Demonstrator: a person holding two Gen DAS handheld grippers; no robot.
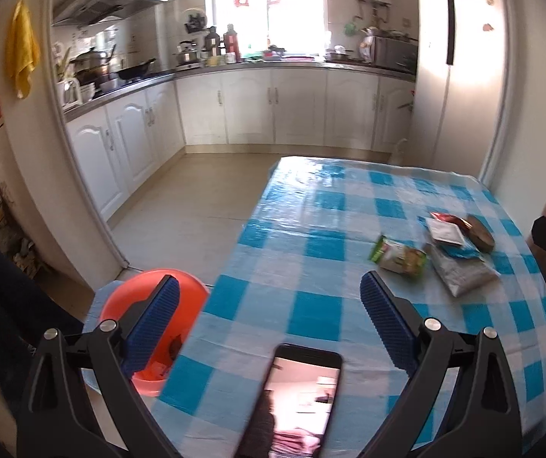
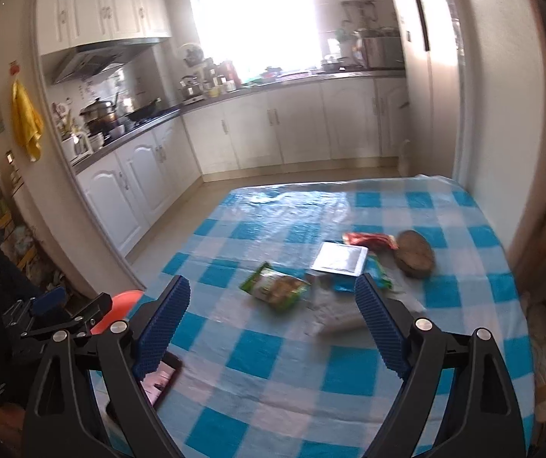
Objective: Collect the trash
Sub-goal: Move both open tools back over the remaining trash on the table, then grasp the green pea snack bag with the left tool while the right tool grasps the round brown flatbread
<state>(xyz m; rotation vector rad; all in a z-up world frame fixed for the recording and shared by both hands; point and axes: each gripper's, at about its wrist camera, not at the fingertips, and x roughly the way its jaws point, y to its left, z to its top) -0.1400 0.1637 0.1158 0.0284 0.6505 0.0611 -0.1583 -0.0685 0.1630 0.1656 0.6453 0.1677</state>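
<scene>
Grippers: left gripper spread wide, nothing between; right gripper spread, nothing pinched | phone just below left gripper | orange bin behind its left finger, off the table edge | trash: green packet just ahead of right gripper, silver bag by its right finger, white packet, red wrapper, brown disc farther ahead.

We see a glossy plastic tablecloth checked in bright blue and white. On it lie a green-and-tan crinkled snack packet, a silver-white flat sachet, a red foil wrapper at one o'clock, and a brown oval disc. A round orange plastic basin sits at nine o'clock. A yellow cloth hangs on the white wall.
</scene>
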